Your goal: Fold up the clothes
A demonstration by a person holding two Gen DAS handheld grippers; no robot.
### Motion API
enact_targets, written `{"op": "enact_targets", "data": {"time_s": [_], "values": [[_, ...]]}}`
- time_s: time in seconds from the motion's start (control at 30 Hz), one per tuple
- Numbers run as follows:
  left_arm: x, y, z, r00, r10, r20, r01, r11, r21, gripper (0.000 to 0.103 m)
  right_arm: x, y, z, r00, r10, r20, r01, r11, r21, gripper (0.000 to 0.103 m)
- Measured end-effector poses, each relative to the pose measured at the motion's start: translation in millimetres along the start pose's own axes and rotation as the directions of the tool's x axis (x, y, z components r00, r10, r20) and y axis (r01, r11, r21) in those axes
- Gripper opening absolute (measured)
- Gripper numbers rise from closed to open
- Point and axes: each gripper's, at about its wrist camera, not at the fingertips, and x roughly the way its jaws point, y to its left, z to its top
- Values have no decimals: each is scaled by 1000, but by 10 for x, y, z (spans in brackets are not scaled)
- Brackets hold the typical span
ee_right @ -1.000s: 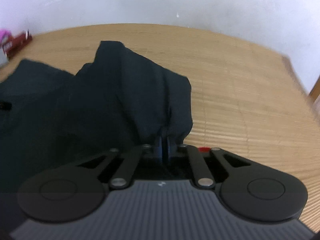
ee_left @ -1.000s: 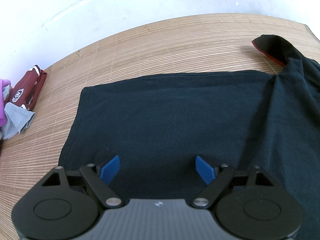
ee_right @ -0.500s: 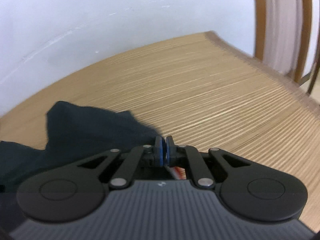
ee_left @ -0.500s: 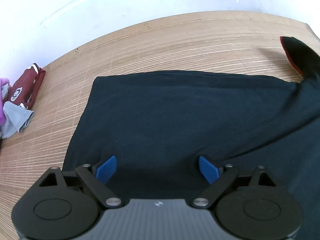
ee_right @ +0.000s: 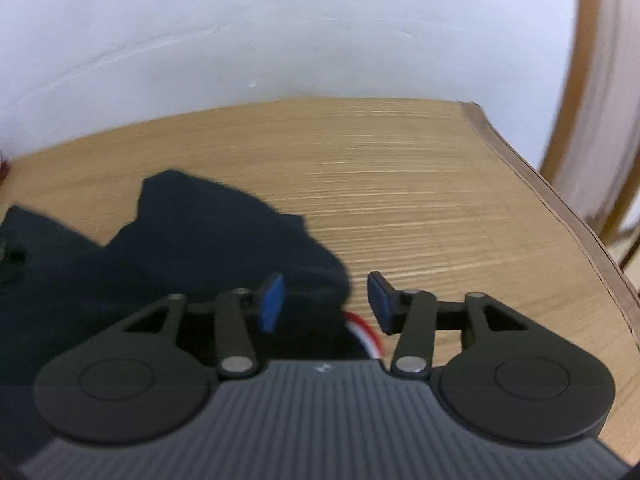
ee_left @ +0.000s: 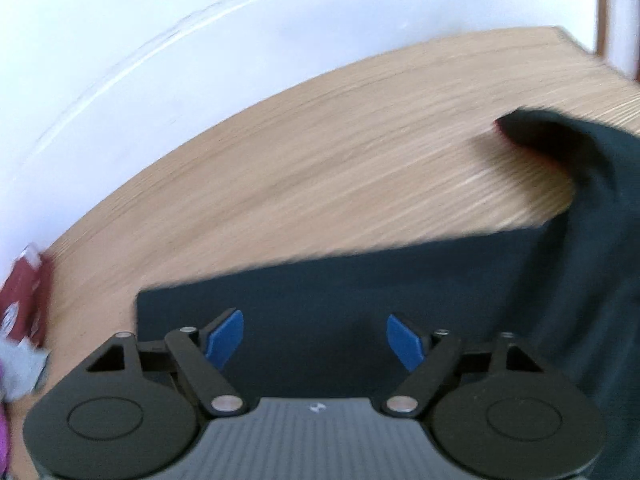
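Note:
A black shirt [ee_left: 360, 280] lies on the bamboo-mat table [ee_left: 320, 152], its flat lower part under my left gripper [ee_left: 316, 336]. That gripper's jaws are closing a little but stand wide apart, with nothing pinched between the blue pads. A raised black sleeve with a red lining [ee_left: 560, 140] bulges at the right. In the right wrist view the same black shirt [ee_right: 192, 248] is bunched at the left. My right gripper [ee_right: 326, 300] has its jaws opening. The cloth's edge with red and white trim [ee_right: 366, 334] lies loose between the pads, not pressed.
A maroon garment [ee_left: 24, 300] and grey and pink clothes [ee_left: 20, 364] lie at the table's left edge. A white wall runs behind. The table's right edge [ee_right: 560, 200] drops off near a wooden frame [ee_right: 580, 60].
My right gripper, shut on the black cloth before, has opened and let it go. The left gripper has pulled back toward the shirt's near edge; the sleeve has swung into sight at the right.

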Motion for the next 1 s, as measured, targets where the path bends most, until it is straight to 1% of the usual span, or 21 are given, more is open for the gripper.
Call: {"op": "enact_targets", "data": {"time_s": [0.07,0.1,0.13,0.17,0.2,0.23,0.3,0.33,0.4,0.43,0.47,0.53,0.63,0.7,0.77,0.83,0.87,0.9,0.93,0.97,1.0], "values": [[48,-75,83,997,-73,13,73,997,9,80,153,107,-11,999,3,-36,-5,998,-59,49],[85,-127,106,996,-92,2,92,996,15,81,226,130,4,999,2,-46,-5,998,-67,40],[122,-181,127,994,-108,-10,108,994,22,80,278,149,9,998,3,-56,-7,998,-63,23],[163,-250,123,997,-78,-24,79,996,47,80,280,162,33,999,5,-50,-8,998,-54,6],[202,-292,109,999,-26,-22,27,997,67,82,205,162,60,1000,1,-13,-2,999,-40,5],[218,-302,94,1000,17,1,-17,998,65,82,101,160,83,999,-13,45,14,1000,-27,5],[283,-222,111,998,64,-12,-64,998,1,83,-80,108,89,993,-60,106,60,998,6,5],[334,-153,131,996,88,-26,-89,995,-48,83,-150,37,59,990,-85,111,83,996,23,5],[422,-24,166,990,132,-47,-136,984,-119,85,-110,-60,-35,986,-145,79,142,989,42,5],[465,39,184,987,150,-59,-158,976,-153,87,-57,-117,-92,985,-168,46,165,984,65,5],[494,85,203,987,144,-69,-154,972,-176,88,31,-181,-147,984,-177,5,176,980,90,6],[512,101,238,986,150,-72,-161,971,-179,88,206,-225,-224,980,-188,-62,193,977,87,6],[500,48,246,981,187,-50,-192,971,-145,91,333,-103,-178,969,-237,-73,239,971,23,13],[482,39,254,976,217,-35,-220,968,-121,92,314,-76,-171,963,-262,-69,262,965,-6,20],[479,24,282,971,237,-29,-239,965,-108,92,285,-47,-163,955,-290,-57,289,957,-31,22],[508,25,329,971,238,-32,-240,964,-112,92,226,105,-128,928,-372,14,373,926,-55,22],[520,42,350,972,234,-37,-237,964,-119,91,193,185,-108,910,-411,55,414,908,-65,22],[543,84,359,972,232,-40,-235,964,-124,91,134,293,-66,891,-437,126,448,891,-75,24],[549,92,360,972,231,-40,-234,964,-129,91,76,402,-14,890,-415,188,435,897,-78,25],[554,101,361,973,229,-40,-233,963,-134,91,46,470,34,914,-350,206,372,925,-76,25],[561,108,362,973,228,-39,-232,963,-138,91,55,527,93,955,-230,185,246,966,-72,24]]}}
